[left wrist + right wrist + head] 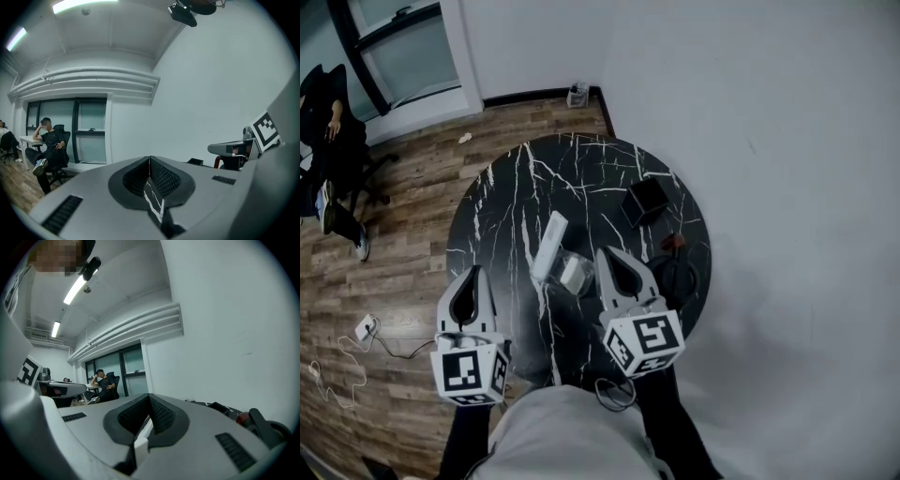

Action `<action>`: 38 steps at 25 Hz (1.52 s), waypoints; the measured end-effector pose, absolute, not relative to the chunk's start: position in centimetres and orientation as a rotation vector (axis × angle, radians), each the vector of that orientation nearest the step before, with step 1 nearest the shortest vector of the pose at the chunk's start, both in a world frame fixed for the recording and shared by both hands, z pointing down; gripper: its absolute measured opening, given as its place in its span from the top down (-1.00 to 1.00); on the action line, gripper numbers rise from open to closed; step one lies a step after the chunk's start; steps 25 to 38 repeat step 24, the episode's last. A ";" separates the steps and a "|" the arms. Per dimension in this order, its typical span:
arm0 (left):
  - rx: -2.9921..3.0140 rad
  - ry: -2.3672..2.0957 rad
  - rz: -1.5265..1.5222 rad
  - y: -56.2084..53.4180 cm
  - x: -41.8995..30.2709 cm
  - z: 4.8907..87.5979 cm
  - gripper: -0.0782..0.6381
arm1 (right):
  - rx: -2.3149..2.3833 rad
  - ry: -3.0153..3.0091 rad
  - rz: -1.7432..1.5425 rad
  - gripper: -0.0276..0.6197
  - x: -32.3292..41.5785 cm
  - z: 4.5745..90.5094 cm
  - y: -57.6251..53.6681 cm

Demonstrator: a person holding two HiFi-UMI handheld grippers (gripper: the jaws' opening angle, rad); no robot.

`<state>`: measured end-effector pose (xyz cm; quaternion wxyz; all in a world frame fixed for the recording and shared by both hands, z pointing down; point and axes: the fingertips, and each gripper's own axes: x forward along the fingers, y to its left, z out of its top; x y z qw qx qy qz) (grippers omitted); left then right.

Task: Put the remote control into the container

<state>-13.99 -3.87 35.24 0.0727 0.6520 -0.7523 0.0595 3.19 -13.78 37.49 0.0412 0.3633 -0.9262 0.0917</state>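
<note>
Remote control (550, 245): a long white bar lying flat near the middle of the dark, white-veined round counter (506, 202), with nothing gripping it. A small white block (574, 274) lies just beside its near end; whether the two touch cannot be told. The container (647, 200), taken here to be the black open box, stands farther back and to the right, well apart from the remote control; nothing shows inside it. A red and black item (675, 251) lies near the counter's right rim.

Right hand-held gripper (602, 251): jaws closed tip to tip and empty, held just to the right of the white block. In the right gripper view the ribbed pads (157, 413) meet at the tips. A white sliver (140, 441) seen through the gap beneath them lies on the counter beyond and is not clamped.

Left hand-held gripper (472, 274): jaws likewise closed on nothing, over the counter's near left edge, apart from the remote control.

Step in hand, as judged: the approach before the pick-up, with no part of the transfer done. The next move calls for spreading the jaws of the nearer, right hand-held gripper and lowering them across the narrow width of the remote control, clear of the block. They then close, lift and carry the bar to the box, where it probably has to enter end first
</note>
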 end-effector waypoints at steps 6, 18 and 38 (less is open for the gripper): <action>1.961 -2.255 0.178 -3.7 -13.7 35.4 0.76 | 1.127 -2.819 0.277 0.90 3.5 37.7 -13.6; 1.971 -2.251 0.178 -4.0 -13.4 35.4 0.76 | 1.150 -2.799 0.252 0.91 3.9 37.8 -13.9; 1.967 -2.251 0.183 -4.1 -13.3 35.4 0.76 | 1.154 -2.799 0.252 0.90 4.0 37.6 -14.0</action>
